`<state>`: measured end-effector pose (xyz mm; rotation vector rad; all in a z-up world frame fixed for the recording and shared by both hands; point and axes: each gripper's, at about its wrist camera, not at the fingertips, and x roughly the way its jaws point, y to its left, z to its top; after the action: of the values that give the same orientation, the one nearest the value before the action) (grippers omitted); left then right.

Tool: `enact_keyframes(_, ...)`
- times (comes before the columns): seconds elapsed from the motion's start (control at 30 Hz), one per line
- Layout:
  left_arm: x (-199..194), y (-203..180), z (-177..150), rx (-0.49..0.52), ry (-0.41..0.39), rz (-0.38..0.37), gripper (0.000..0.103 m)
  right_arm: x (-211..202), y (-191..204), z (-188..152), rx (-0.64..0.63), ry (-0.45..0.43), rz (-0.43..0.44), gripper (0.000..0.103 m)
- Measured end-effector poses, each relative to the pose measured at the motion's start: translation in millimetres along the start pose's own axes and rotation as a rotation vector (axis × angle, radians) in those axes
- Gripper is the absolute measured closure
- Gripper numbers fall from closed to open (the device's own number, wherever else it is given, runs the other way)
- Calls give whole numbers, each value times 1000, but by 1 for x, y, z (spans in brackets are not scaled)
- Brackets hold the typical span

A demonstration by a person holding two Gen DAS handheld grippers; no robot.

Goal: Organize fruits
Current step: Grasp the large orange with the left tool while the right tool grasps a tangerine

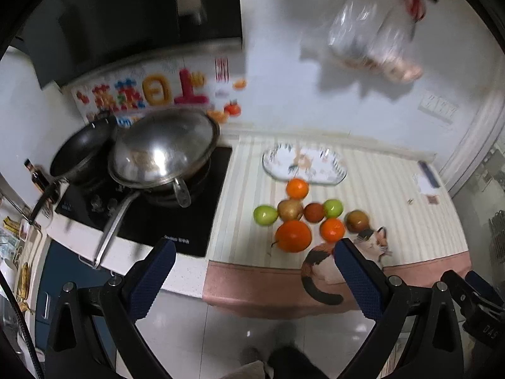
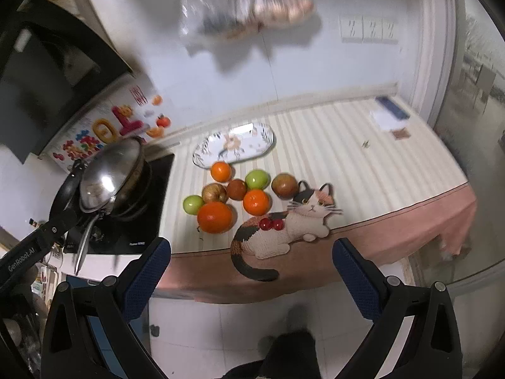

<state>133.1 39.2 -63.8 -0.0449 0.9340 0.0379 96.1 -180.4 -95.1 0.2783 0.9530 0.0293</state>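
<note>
Several fruits lie clustered on the striped counter mat [image 1: 378,189]: a big orange [image 1: 294,235] [image 2: 215,217], two smaller oranges [image 1: 297,188] [image 2: 256,201], two green apples [image 1: 265,215] [image 2: 257,179], and brownish-red apples [image 1: 357,221] [image 2: 284,185]. An empty patterned oval plate [image 1: 277,161] [image 2: 205,154] sits just behind them. My left gripper [image 1: 254,252] hangs open in front of the counter edge, short of the fruit. My right gripper [image 2: 251,249] is open too, above the floor before the cat picture [image 2: 284,230].
A steel wok [image 1: 164,148] [image 2: 107,173] and a black pan [image 1: 82,151] stand on the stove [image 1: 202,189] at the left. Plastic bags [image 1: 372,41] hang on the wall above. Small papers [image 2: 389,115] lie at the counter's far right. A tiled floor [image 2: 236,325] lies below.
</note>
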Motion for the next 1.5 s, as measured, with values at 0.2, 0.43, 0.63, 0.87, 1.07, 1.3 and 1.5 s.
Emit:
enact_keyframes(0.2, 112, -11, 12, -30, 241, -10, 0, 107, -21, 28, 38, 153, 26, 0)
enact_keyframes(0.43, 240, -45, 12, -40, 491, -36, 1, 213, -45, 63, 40, 307, 21, 0)
enact_keyframes(0.63, 318, -62, 8, -58, 647, -43, 1, 269, -63, 85, 49, 414, 27, 0)
enact_keyframes(0.87, 360, -78, 0, -25, 731, -54, 2, 299, -61, 95, 27, 484, 43, 0)
enact_keyframes(1.07, 360, -64, -2, -62, 686, -55, 14, 308, -53, 108, 30, 493, 62, 0)
enact_keyframes(1.3, 338, -25, -14, -63, 657, -7, 15, 330, -11, 96, -59, 542, 106, 2)
enact_keyframes(1.5, 343, -1, -20, -69, 663, -27, 14, 362, 11, 79, -110, 576, 71, 14)
